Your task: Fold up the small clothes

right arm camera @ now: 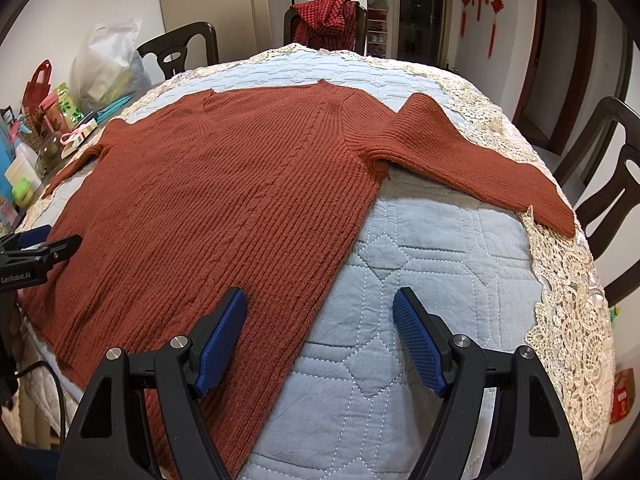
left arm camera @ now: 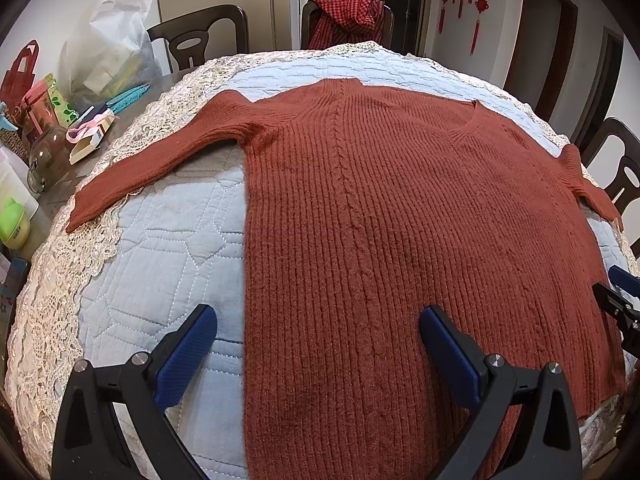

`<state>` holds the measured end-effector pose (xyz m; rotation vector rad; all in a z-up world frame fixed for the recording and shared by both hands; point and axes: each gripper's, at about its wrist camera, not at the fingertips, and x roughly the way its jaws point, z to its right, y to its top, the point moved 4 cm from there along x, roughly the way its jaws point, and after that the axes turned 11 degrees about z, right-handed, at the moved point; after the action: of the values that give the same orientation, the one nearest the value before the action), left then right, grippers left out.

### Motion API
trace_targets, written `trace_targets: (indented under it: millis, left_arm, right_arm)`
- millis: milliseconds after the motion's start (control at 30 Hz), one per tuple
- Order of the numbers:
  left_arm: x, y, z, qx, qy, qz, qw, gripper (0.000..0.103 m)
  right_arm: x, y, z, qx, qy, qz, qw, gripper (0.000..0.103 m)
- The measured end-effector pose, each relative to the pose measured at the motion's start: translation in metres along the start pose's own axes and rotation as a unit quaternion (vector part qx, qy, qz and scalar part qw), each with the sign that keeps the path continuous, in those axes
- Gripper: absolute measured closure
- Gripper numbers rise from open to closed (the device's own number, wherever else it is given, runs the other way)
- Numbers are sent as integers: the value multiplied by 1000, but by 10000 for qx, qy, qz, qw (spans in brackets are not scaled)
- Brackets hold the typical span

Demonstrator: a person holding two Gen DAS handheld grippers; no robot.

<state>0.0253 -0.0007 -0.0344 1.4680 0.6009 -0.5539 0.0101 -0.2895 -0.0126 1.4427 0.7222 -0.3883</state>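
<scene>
A rust-red ribbed knit sweater [left arm camera: 400, 220] lies flat and spread out on a light-blue quilted cloth [left arm camera: 160, 272], neckline far, hem near, both sleeves stretched sideways. It also shows in the right wrist view [right arm camera: 224, 200]. My left gripper [left arm camera: 318, 318] is open and empty, hovering over the sweater's near left side edge. My right gripper [right arm camera: 320, 300] is open and empty, hovering over the near right side edge. The right gripper's tip shows at the right edge of the left wrist view [left arm camera: 618, 300]; the left gripper's tip shows at the left edge of the right wrist view [right arm camera: 40, 248].
The quilt has a cream lace border [left arm camera: 52, 320] [right arm camera: 572, 320]. Clutter sits at the table's left: a white plastic bag [left arm camera: 108, 48], a glass jar [left arm camera: 48, 156], boxes, a green container [left arm camera: 14, 224]. Dark wooden chairs [left arm camera: 200, 36] ring the table; one holds a red checked garment [left arm camera: 344, 16].
</scene>
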Motion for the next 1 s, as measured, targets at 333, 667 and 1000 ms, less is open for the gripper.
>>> trace_targets:
  millis: [333,667,1000]
  left_arm:
    - [1,1,0,7,23,-26,10000,0]
    - [0,0,0,19,36,-21,10000,0]
    - [1,1,-1,16,33,-23,10000,0]
  right_arm:
    - [0,0,0,3,-3,4,10000,27]
    - [0,0,0,1,-2,7,10000,27]
    - [0,0,0,-1,-4,5,10000,27]
